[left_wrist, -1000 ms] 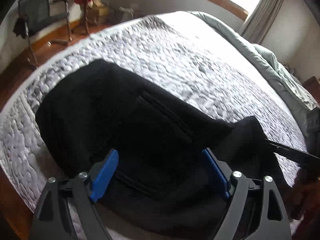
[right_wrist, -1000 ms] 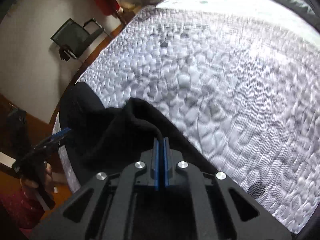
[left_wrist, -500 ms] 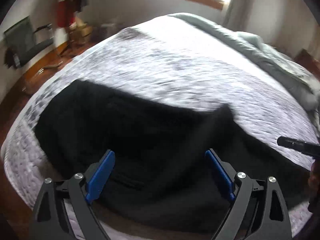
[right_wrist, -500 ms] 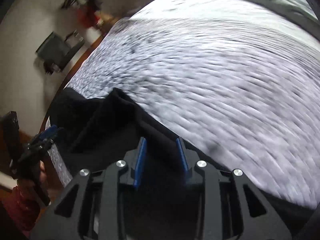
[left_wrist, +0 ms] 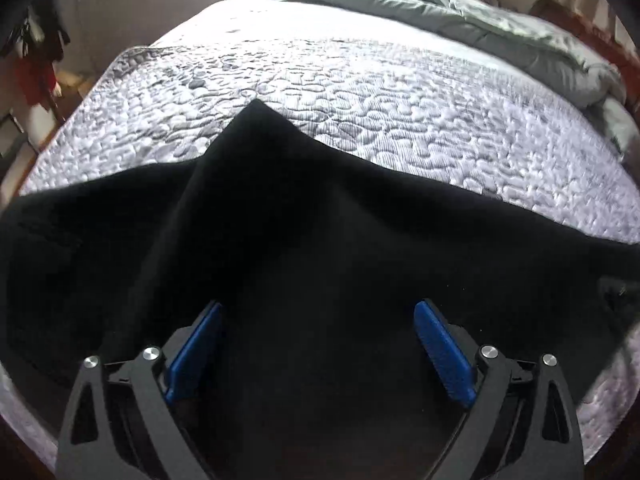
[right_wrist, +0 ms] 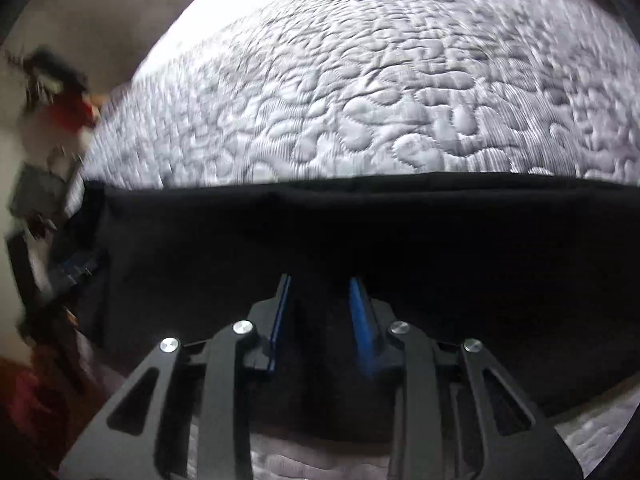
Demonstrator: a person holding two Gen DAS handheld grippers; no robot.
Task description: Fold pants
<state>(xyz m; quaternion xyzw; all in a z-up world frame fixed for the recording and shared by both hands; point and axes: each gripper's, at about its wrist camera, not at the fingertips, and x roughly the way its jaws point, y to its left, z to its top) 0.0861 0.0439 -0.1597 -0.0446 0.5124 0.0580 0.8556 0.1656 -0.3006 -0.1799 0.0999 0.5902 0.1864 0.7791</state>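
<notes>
1. Lowest in the left wrist view, the left tool (left_wrist: 318,340) has its blue pads spread wide apart with nothing between them. Black cloth lies directly under and ahead of the gap.
2. At the bottom of the right wrist view, the right tool (right_wrist: 320,300) is parted by a narrower gap. Its pads sit over the cloth but clamp nothing that can be seen.
3. The pants (left_wrist: 280,240) fill the lower half of both frames, spread on the near part of the bed (left_wrist: 400,92). In the left view a layer comes to a point at upper centre, with flatter cloth running off to both frame edges.
4. In the right view the far edge of the pants (right_wrist: 360,220) runs as a nearly straight band from left to right across the middle of the frame. So the long axis appears to lie crosswise to both tools.
5. Which end is waist or hem cannot be told from the dark cloth.
6. Both tools are directly over the cloth, so neither is clearly nearer. The next fold likely means gripping one end and carrying it along that crosswise axis.
7. Farthest, at the top right of the left view, a grey-green duvet (left_wrist: 500,16) is bunched well beyond the pants.
</notes>
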